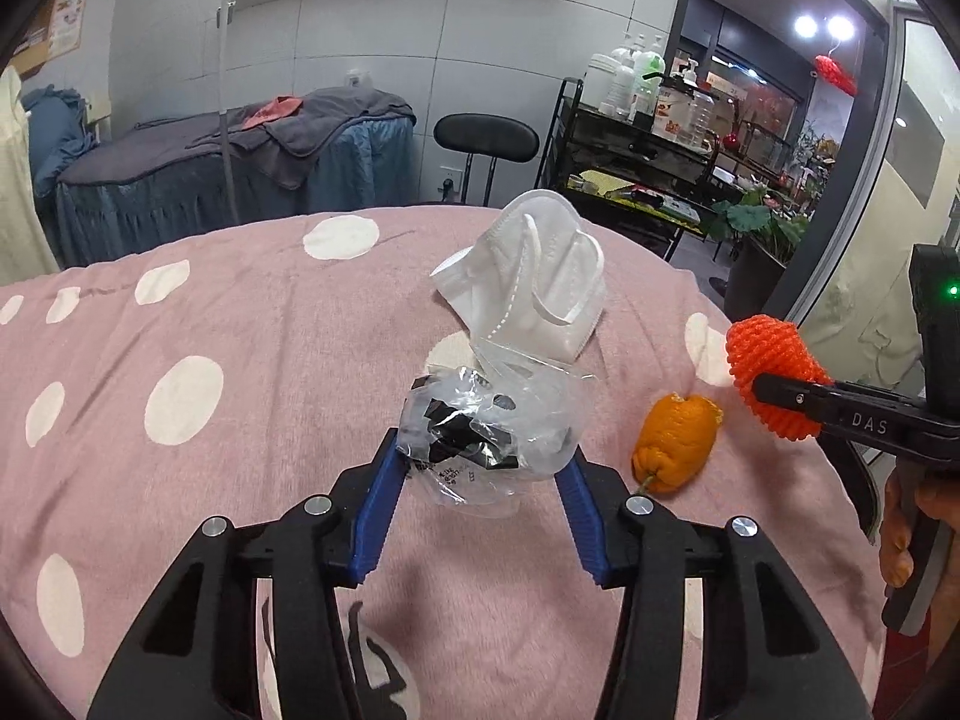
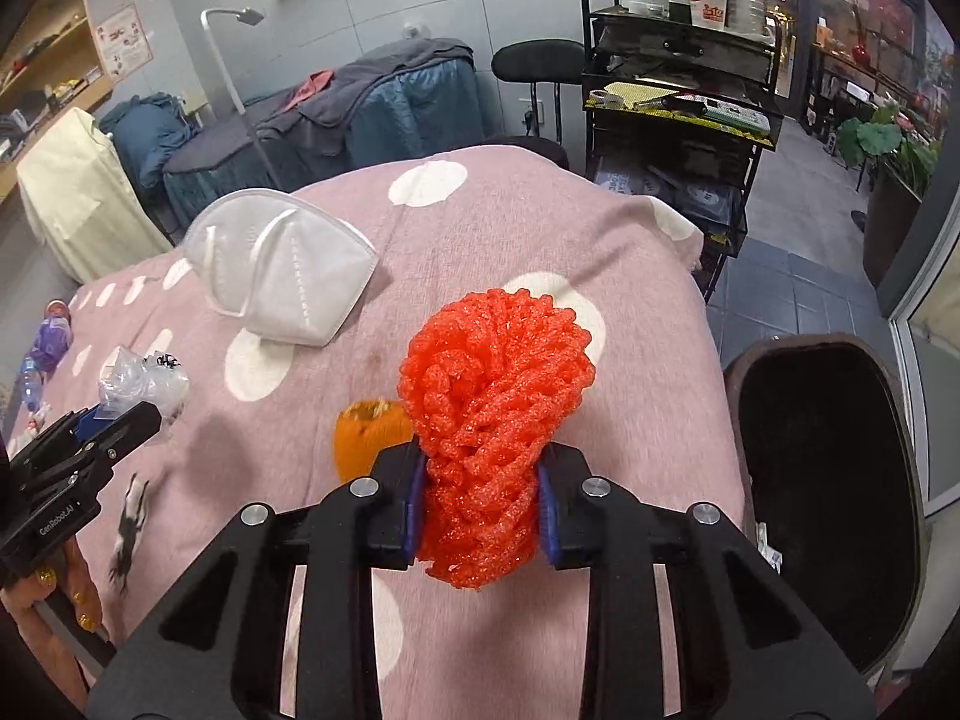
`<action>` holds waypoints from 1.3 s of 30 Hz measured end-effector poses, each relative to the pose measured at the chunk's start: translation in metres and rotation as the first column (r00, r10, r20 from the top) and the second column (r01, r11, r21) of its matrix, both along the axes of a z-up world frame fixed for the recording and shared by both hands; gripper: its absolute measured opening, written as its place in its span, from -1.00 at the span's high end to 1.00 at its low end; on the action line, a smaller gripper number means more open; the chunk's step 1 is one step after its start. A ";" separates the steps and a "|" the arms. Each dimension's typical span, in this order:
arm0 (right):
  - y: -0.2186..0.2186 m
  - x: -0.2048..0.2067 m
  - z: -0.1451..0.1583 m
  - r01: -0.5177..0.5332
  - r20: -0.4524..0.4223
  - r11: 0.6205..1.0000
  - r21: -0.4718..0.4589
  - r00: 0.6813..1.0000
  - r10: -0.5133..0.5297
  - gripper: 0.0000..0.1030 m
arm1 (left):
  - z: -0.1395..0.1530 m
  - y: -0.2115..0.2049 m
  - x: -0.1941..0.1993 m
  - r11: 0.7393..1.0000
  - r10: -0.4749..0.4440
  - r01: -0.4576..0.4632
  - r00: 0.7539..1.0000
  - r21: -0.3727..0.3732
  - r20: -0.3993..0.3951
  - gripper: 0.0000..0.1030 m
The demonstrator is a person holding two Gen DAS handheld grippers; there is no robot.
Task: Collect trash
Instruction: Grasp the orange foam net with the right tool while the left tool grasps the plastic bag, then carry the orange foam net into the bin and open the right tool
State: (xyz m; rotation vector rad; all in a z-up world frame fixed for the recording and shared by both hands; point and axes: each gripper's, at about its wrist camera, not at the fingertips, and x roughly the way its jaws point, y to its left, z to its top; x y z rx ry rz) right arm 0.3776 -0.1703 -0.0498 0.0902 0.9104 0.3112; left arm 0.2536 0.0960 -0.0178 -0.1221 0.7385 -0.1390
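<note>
**Both grippers loaded; bin at your right**

Your right gripper (image 2: 480, 510) is clamped on the red-orange foam mesh fruit sleeve (image 2: 495, 408), lifted off the pink polka-dot blanket (image 2: 630, 384), presumably bound for the dark open bin (image 2: 828, 510) at 3 o'clock. Your left gripper (image 1: 480, 462) pinches the crumpled clear plastic wrapper (image 1: 486, 426). Uncollected: orange peel (image 1: 675, 444) at 2 o'clock of it, white folded face mask (image 1: 528, 276) at 12. Nothing visibly blocks the bin.

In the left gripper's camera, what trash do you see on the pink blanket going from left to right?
Crumpled clear plastic wrapper between the left gripper's blue fingers → orange fruit peel lying on the pink dotted blanket → bright orange foam net pinched by the right gripper.
</note>
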 end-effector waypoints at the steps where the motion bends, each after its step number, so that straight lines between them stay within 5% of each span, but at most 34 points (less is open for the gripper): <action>1: -0.003 -0.007 0.003 -0.001 0.007 1.000 0.008 1.000 0.000 0.43 | 0.003 -0.002 -0.006 1.000 0.001 -0.001 1.000 0.002 0.005 0.04; 20: -0.074 -0.104 0.023 0.046 0.090 0.997 0.055 0.995 -0.050 0.43 | 0.031 -0.052 -0.061 0.998 -0.035 0.040 0.996 -0.057 0.085 0.04; 39: -0.139 -0.125 0.016 0.183 0.114 0.982 0.046 0.976 -0.187 0.43 | 0.035 -0.098 -0.066 0.989 -0.115 0.124 0.988 -0.080 0.104 0.04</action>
